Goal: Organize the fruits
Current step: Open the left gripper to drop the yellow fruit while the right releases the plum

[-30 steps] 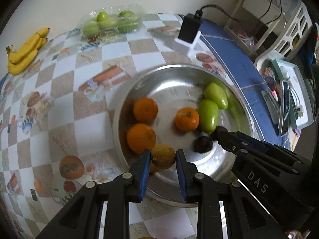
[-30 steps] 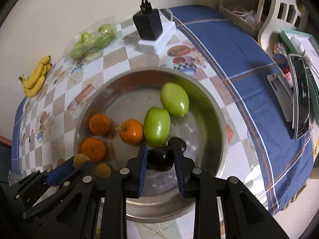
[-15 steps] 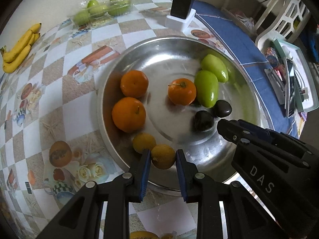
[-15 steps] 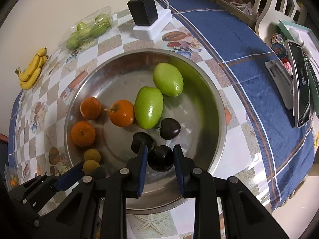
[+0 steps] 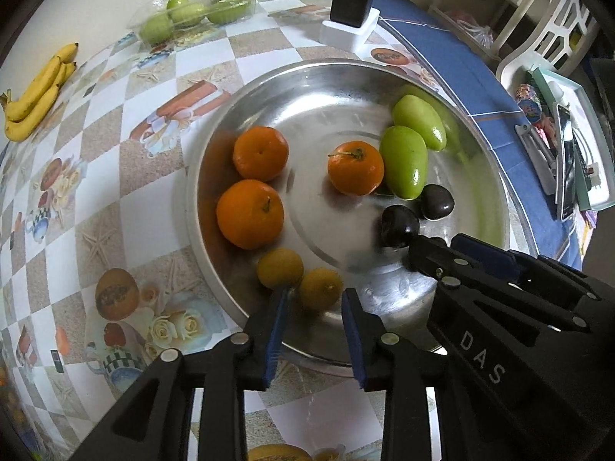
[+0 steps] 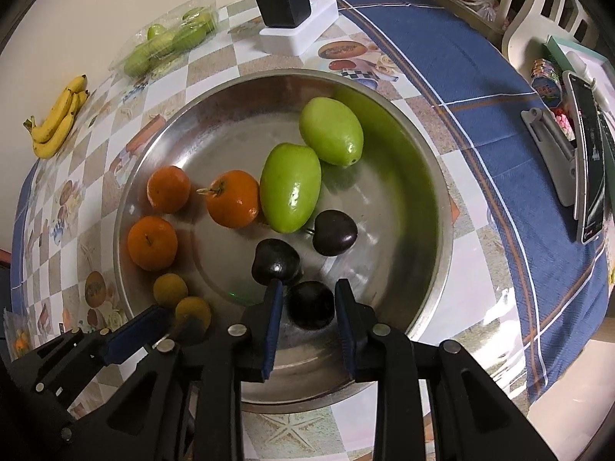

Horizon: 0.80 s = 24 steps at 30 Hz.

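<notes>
dark plum between opening right tongs

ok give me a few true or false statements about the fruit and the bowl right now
1. Three oranges lie in the metal bowl. True.
2. The bananas are in the bowl. False: they lie on the tablecloth near the wall.
3. Two green fruits lie side by side in the bowl. True.
4. The right gripper holds a green fruit. False: a dark plum sits between its opening jaws, resting in the bowl.
5. A small yellow fruit sits between the left gripper's opening jaws. True.
6. The clear plastic box is empty. False: it holds green fruits.
</notes>
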Motion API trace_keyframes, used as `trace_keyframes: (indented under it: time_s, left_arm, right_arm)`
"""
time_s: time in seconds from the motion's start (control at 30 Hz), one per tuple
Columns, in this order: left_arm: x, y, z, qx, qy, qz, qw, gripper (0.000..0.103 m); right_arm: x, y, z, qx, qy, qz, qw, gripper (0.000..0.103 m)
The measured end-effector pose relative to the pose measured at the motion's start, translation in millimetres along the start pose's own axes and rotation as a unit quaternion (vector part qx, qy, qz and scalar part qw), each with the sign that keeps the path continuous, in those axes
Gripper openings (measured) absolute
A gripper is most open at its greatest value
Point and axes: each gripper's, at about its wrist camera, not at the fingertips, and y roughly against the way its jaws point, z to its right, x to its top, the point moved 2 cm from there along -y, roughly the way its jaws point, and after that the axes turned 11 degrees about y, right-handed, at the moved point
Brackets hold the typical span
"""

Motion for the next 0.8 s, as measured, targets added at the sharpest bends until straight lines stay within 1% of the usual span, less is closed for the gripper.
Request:
trace_keyframes:
  time_s: [0.17, 0.23, 0.37, 0.5, 0.63, 0.8]
  left_arm:
    - [1, 4, 0, -0.003, 0.000, 0.005, 1.0000, 0.033]
    - [3, 7, -1, -0.004, 0.001, 0.008, 1.0000, 0.033]
    - [5, 12, -5, -0.008, 0.007, 0.012, 0.9999, 0.033]
    - [10, 20, -14, -0.012, 0.019, 0.022, 0.9995, 0.033]
    - [16, 24, -30, 0.004, 0.046, 0.032, 0.9984, 0.034]
    - [24, 28, -54, 0.024, 0.081, 0.050, 0.9951, 0.035]
  right_arm:
    - [0, 0, 1, 0.001, -0.005, 0.003, 1.000, 0.038]
    - [2, 2, 3, 0.004, -0.010, 0.009, 1.000, 0.045]
    - [5, 11, 7, 0.007, -0.025, 0.031, 0.999, 0.045]
    - [4, 14, 10, 0.010, -0.037, 0.041, 0.998, 0.046]
    - [4, 14, 11, 0.010, -0.040, 0.043, 0.998, 0.046]
    - [4, 11, 8, 0.014, -0.034, 0.039, 0.999, 0.046]
